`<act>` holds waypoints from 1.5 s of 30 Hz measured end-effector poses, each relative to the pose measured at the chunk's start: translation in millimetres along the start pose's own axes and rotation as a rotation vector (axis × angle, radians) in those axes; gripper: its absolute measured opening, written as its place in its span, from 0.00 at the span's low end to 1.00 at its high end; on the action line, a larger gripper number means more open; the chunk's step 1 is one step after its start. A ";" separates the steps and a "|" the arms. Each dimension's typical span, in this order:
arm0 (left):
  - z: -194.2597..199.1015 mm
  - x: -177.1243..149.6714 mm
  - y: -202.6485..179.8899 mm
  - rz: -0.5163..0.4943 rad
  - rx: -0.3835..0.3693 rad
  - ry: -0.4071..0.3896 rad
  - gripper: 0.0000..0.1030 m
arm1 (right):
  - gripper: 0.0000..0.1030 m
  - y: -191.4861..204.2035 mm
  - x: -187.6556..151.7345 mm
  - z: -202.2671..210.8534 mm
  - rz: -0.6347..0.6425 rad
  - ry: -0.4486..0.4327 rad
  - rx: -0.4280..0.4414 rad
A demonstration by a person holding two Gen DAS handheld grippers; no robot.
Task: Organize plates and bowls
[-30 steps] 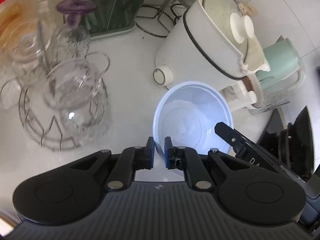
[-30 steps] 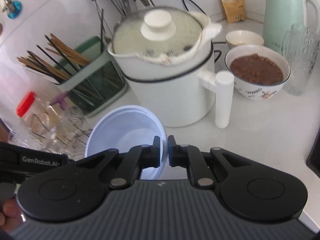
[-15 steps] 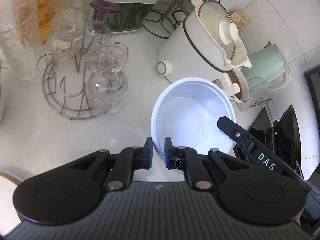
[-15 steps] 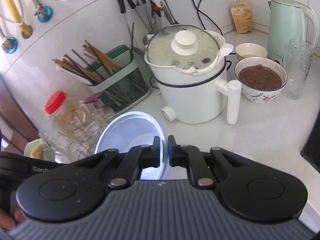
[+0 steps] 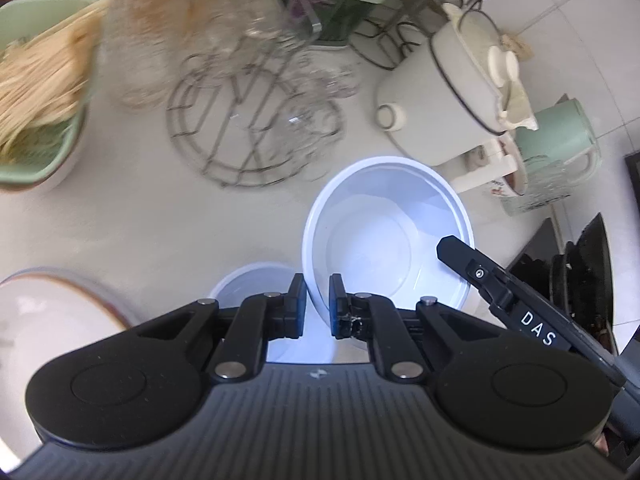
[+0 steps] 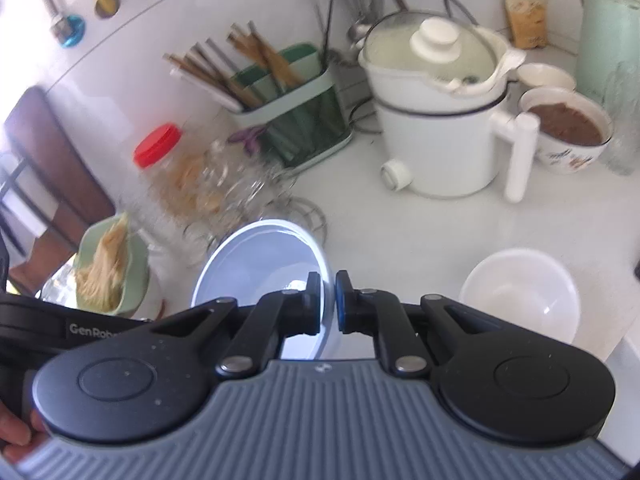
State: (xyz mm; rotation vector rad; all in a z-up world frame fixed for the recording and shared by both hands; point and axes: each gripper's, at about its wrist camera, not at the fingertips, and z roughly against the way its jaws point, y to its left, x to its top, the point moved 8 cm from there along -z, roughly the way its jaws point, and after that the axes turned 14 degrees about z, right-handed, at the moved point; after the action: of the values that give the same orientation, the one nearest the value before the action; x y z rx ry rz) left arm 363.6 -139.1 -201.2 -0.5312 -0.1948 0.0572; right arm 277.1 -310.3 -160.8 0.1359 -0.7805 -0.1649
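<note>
Both grippers hold one white bowl by its rim, above the counter. My left gripper (image 5: 318, 304) is shut on the near rim of the bowl (image 5: 384, 240). My right gripper (image 6: 328, 304) is shut on the opposite rim of the same bowl (image 6: 260, 268); one right fingertip (image 5: 452, 246) shows over the bowl's edge in the left wrist view. A second white bowl (image 5: 248, 284) sits on the counter just below, partly hidden by my left fingers. Another white bowl (image 6: 520, 292) stands on the counter to the right. A brown-rimmed white plate (image 5: 52, 312) lies at the lower left.
A wire rack with glass cups (image 5: 256, 128) stands behind. A green bowl of noodles (image 5: 36, 92) is at the far left. A white lidded pot (image 6: 436, 116), a bowl of brown food (image 6: 564, 128), a mint kettle (image 6: 608, 40) and a chopstick holder (image 6: 288, 108) stand at the back.
Both grippers have carried the bowl back and to the left, away from the pot. The second white bowl, the plate and the noodle bowl have come into view below.
</note>
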 end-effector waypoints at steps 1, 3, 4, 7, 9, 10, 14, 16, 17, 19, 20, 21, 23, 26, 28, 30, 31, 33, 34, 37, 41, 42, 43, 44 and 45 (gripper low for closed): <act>1.0 -2.2 4.8 0.004 0.008 -0.001 0.11 | 0.10 3.0 -2.8 -1.4 0.001 0.008 0.008; 2.9 -7.3 17.3 0.010 0.029 -0.004 0.11 | 0.10 10.4 -9.9 -4.3 0.012 0.030 0.023; 3.3 -9.1 21.7 0.008 0.045 -0.012 0.11 | 0.10 13.3 -13.8 -5.9 0.015 0.040 0.031; 2.0 -14.0 31.3 0.016 0.080 -0.016 0.11 | 0.11 21.1 -26.3 -12.4 0.014 0.087 0.053; 0.6 -16.2 37.2 0.018 0.097 -0.019 0.11 | 0.12 26.3 -32.4 -16.0 0.031 0.111 0.057; 0.0 -17.4 40.1 0.021 0.103 -0.017 0.11 | 0.12 28.0 -35.1 -17.9 0.033 0.123 0.066; -6.2 -23.3 49.6 0.035 0.122 0.000 0.11 | 0.12 33.6 -45.2 -25.1 0.054 0.161 0.063; -8.2 -25.4 51.9 0.039 0.128 0.005 0.11 | 0.13 35.3 -50.5 -29.1 0.073 0.187 0.054; -8.7 -26.2 53.0 0.041 0.127 0.004 0.11 | 0.13 35.7 -53.7 -30.7 0.081 0.205 0.050; -7.9 -26.7 54.1 0.035 0.134 -0.009 0.11 | 0.13 34.0 -58.7 -32.7 0.076 0.232 0.057; -8.1 -26.8 53.7 0.029 0.141 -0.012 0.11 | 0.13 33.7 -59.8 -33.4 0.069 0.239 0.065; -8.3 -27.0 53.3 0.025 0.143 -0.011 0.11 | 0.14 33.2 -60.9 -33.7 0.069 0.246 0.069; -7.9 -26.1 52.8 0.024 0.148 -0.013 0.13 | 0.14 33.6 -60.8 -35.0 0.079 0.250 0.068; -6.0 -24.6 51.8 0.030 0.157 -0.022 0.31 | 0.24 33.7 -58.0 -34.5 0.087 0.245 0.076; -2.6 -23.8 50.8 0.028 0.152 -0.036 0.42 | 0.44 32.5 -55.4 -31.4 0.090 0.229 0.070; 0.7 -23.2 50.3 0.027 0.150 -0.048 0.46 | 0.43 30.1 -52.9 -26.8 0.086 0.201 0.064; 3.2 -22.4 49.8 0.031 0.148 -0.060 0.46 | 0.43 28.5 -51.9 -23.9 0.083 0.191 0.055; 7.5 -21.7 47.6 0.024 0.147 -0.076 0.46 | 0.43 26.1 -48.3 -17.8 0.081 0.167 0.051; 10.2 -20.9 45.8 0.018 0.145 -0.085 0.46 | 0.43 24.5 -45.9 -14.0 0.079 0.152 0.046; 18.6 -18.6 40.2 0.003 0.137 -0.112 0.47 | 0.43 20.6 -38.2 -1.6 0.085 0.102 0.028; 33.8 -15.4 27.6 -0.021 0.144 -0.168 0.46 | 0.43 12.8 -27.2 11.1 0.101 0.057 -0.002; 37.5 -15.0 24.4 -0.024 0.150 -0.186 0.46 | 0.43 10.1 -23.9 13.7 0.109 0.049 -0.010; 41.4 -15.4 20.2 -0.023 0.152 -0.204 0.46 | 0.43 7.5 -21.4 15.9 0.115 0.040 -0.011; 43.7 -15.7 16.4 -0.021 0.154 -0.220 0.47 | 0.43 4.2 -18.9 18.1 0.124 0.029 -0.010; 44.4 -16.5 13.3 -0.017 0.162 -0.234 0.46 | 0.43 0.2 -17.4 19.4 0.139 0.022 -0.013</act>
State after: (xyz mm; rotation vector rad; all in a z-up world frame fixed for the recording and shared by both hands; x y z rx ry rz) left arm 338.5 -107.3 -173.3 -0.3605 -0.4192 0.1174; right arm 251.2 -307.8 -159.1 0.0703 -0.7644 -0.0371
